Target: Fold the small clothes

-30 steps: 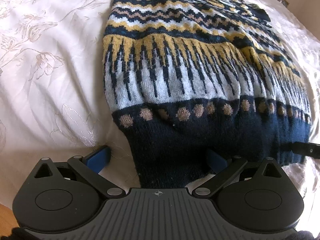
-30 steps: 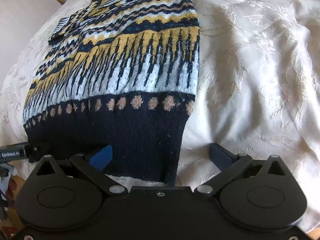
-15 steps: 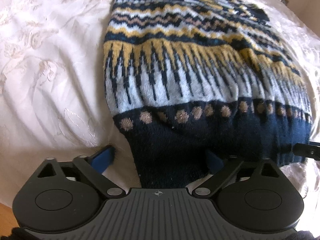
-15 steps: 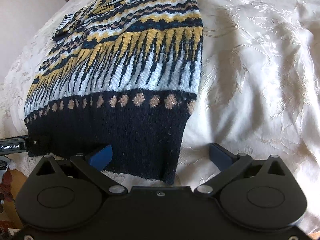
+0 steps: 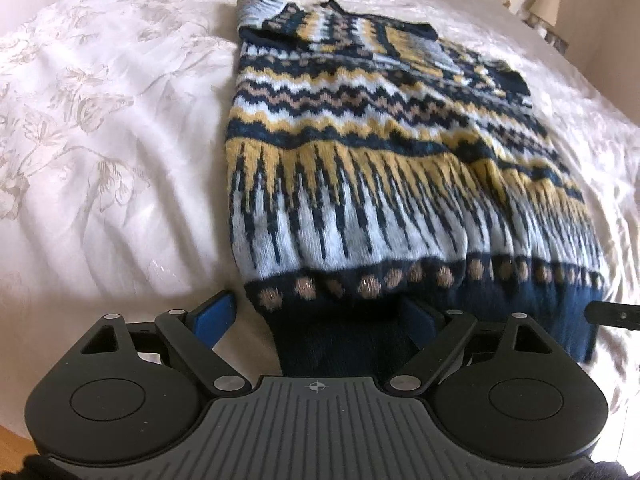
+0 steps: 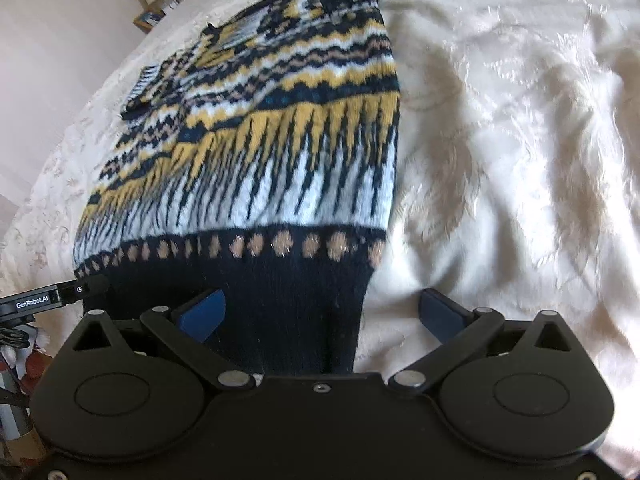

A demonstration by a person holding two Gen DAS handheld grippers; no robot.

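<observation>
A knitted sweater (image 5: pixel 360 168) in navy, yellow, white and tan patterns lies flat on the bed, its navy hem nearest me. My left gripper (image 5: pixel 320 316) is open, its blue fingers straddling the hem's left corner. The sweater also shows in the right wrist view (image 6: pixel 280 152). My right gripper (image 6: pixel 320 312) is open, its fingers straddling the hem's right corner. The hem cloth runs between the fingers of each gripper and under the gripper bodies. Each gripper's tip shows at the edge of the other's view.
A cream bedspread (image 5: pixel 100 140) with an embroidered flower pattern covers the bed, also wide to the right of the sweater (image 6: pixel 520 140). A lamp and small table (image 6: pixel 154 0) stand by the far wall. The bed's near edge lies just under the grippers.
Both grippers have tilted up and the hem has lifted and bunched slightly toward them. More of the far end of the sweater shows. The jaws stay open.
</observation>
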